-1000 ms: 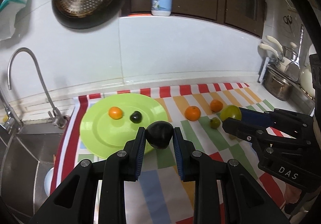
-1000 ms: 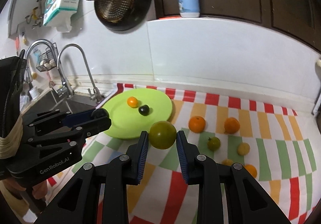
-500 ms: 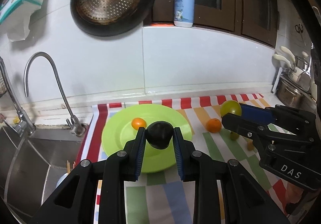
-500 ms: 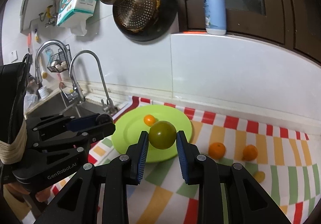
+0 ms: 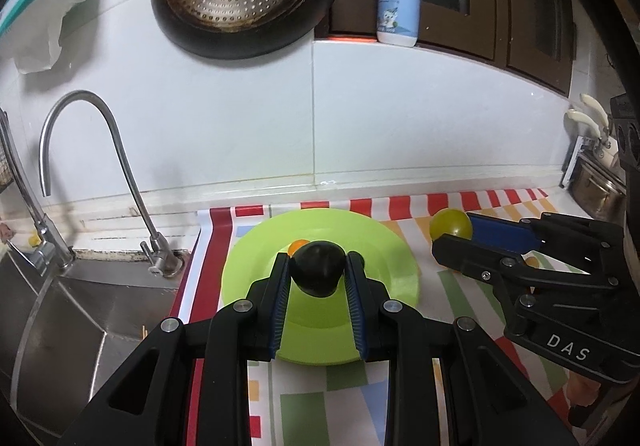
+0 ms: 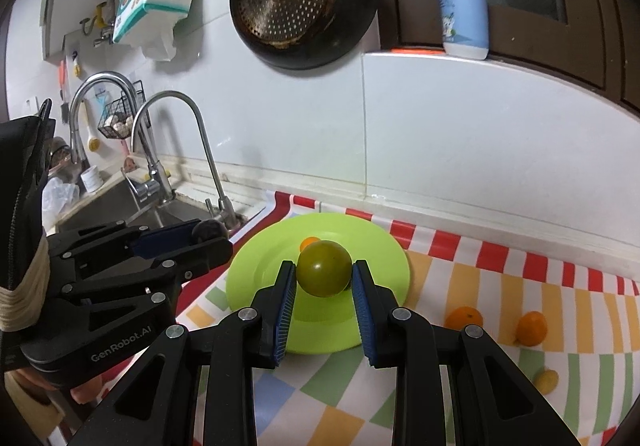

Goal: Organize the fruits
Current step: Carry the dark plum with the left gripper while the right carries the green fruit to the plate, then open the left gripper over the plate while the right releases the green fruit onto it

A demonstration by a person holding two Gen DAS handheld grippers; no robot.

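gripping a dark, almost black rounded fruit point(image 5: 318, 273) between its blue ribbed pads, the left black two-finger gripper point(image 5: 318, 278) has its jaws closed on the fruit's two sides, nearly as narrow as they go. the fruit sits at the fingertips, lifted clear, with the round lime-green plastic plate point(image 5: 384, 246) under and behind it in the left wrist view.

the right black two-finger gripper point(image 6: 324, 278) is likewise clamped, its blue pads pressing either side of a smooth olive-green round fruit point(image 6: 324, 273) held up over the same plate point(image 6: 256, 278). seen from the left wrist, that gripper point(image 5: 450, 234) reaches in from the right with the green fruit point(image 5: 451, 223) at its tip, just beside the plate's right rim; seen from the right wrist, the left gripper point(image 6: 212, 236) comes in from the left, its dark fruit point(image 6: 208, 229) near the plate's left edge.

the plate rests on a striped and checked tablecloth in red, white, orange and green point(image 6: 500, 278), close to the steel sink point(image 5: 80, 310). on the plate lies one small orange round fruit point(image 6: 309, 243), partly hidden behind the held fruit in both views; another dark shape behind the grippers is too covered to tell.

off the plate, on the cloth to the right, lie two small orange fruits point(image 6: 464, 317) point(image 6: 531, 327) and a smaller yellow fruit point(image 6: 547, 380), apart from one another.
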